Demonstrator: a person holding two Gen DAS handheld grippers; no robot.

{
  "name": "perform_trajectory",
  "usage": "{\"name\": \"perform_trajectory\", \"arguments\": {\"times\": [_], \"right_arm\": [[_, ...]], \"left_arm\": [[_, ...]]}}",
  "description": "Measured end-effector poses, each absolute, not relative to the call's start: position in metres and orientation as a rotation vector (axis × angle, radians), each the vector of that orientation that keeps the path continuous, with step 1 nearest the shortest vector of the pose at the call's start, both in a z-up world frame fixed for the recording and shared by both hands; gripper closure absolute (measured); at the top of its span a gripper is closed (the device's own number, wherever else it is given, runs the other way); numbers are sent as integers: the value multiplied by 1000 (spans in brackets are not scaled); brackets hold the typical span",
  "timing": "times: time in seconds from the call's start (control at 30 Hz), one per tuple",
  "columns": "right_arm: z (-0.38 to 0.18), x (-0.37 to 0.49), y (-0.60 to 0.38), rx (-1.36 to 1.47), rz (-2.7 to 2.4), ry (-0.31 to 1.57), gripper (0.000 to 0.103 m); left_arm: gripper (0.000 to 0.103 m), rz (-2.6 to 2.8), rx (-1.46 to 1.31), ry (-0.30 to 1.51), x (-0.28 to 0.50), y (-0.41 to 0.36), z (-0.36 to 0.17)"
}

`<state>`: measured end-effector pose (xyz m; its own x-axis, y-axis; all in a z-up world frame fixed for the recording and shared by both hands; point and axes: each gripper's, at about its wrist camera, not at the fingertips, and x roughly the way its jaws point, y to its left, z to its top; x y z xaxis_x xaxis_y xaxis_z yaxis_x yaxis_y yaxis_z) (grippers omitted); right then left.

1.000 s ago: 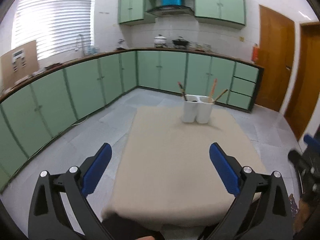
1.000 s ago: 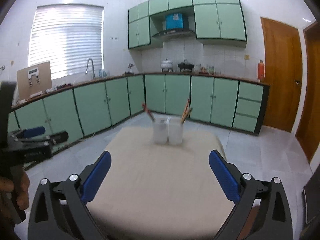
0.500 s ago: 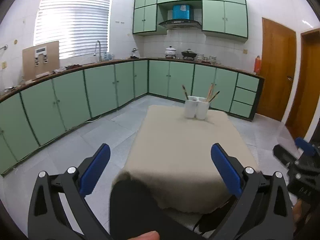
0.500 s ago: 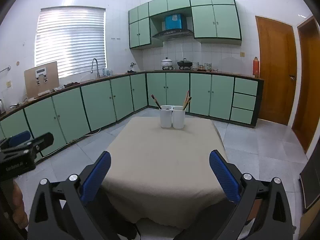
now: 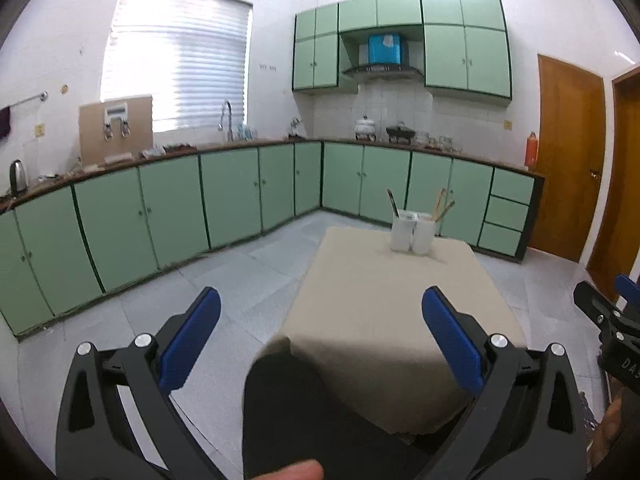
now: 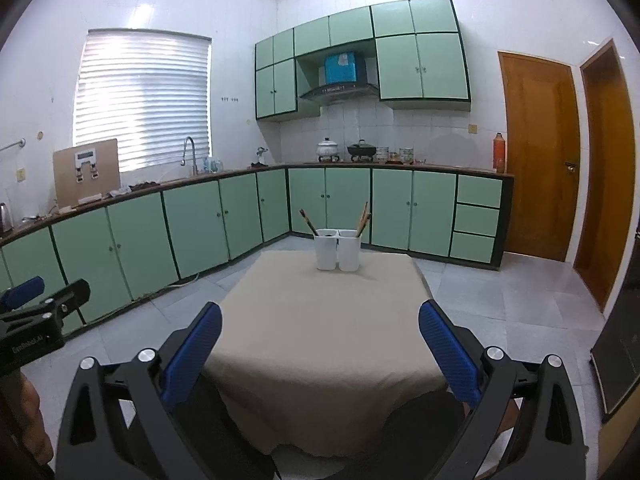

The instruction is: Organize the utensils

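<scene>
A: We record the left gripper (image 5: 320,312) held off the near left corner of the table (image 5: 384,292), jaws spread wide, nothing between them.

B: Confirmed. The right gripper (image 6: 320,328) is likewise held above the near edge of the table, jaws spread, holding nothing.

A: Location of the task items?

B: We note two white utensil holders (image 6: 337,249) standing upright and touching side by side at the far end of the table, on the beige tablecloth (image 6: 320,320). The left holder carries one dark-handled utensil (image 6: 308,221) leaning left; the right holder carries wooden utensils (image 6: 363,217) leaning right. We cannot tell their exact kind at this range.

A: Both grippers are well apart from the holders. In the left wrist view the right gripper shows at the right edge; in the right wrist view the left gripper shows at the left edge.

B: Surroundings: green cabinets (image 6: 200,220) along the far and left walls, and a wooden door (image 6: 536,152) at the right.
</scene>
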<state>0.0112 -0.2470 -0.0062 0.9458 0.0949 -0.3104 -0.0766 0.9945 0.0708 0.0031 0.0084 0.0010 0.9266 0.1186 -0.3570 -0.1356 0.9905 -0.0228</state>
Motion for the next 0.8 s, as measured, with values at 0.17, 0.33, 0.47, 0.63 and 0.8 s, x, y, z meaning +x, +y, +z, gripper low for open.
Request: {"name": "perform_trajectory", "arguments": {"times": [0.17, 0.33, 0.47, 0.63, 0.8], "right_arm": [[-9, 9, -247, 60, 88, 318, 6], [-10, 13, -251, 72, 81, 326, 6], [-9, 11, -254, 81, 74, 317, 6], [-10, 10, -255, 88, 73, 313, 6], [-11, 7, -256, 88, 70, 306, 6]], "left_arm": [[5, 125, -52, 351, -2, 5, 3], [5, 123, -62, 359, 0, 5, 2], [5, 128, -67, 346, -3, 7, 2], [5, 134, -65, 338, -4, 7, 2], [5, 132, -66, 336, -4, 9, 2]]}}
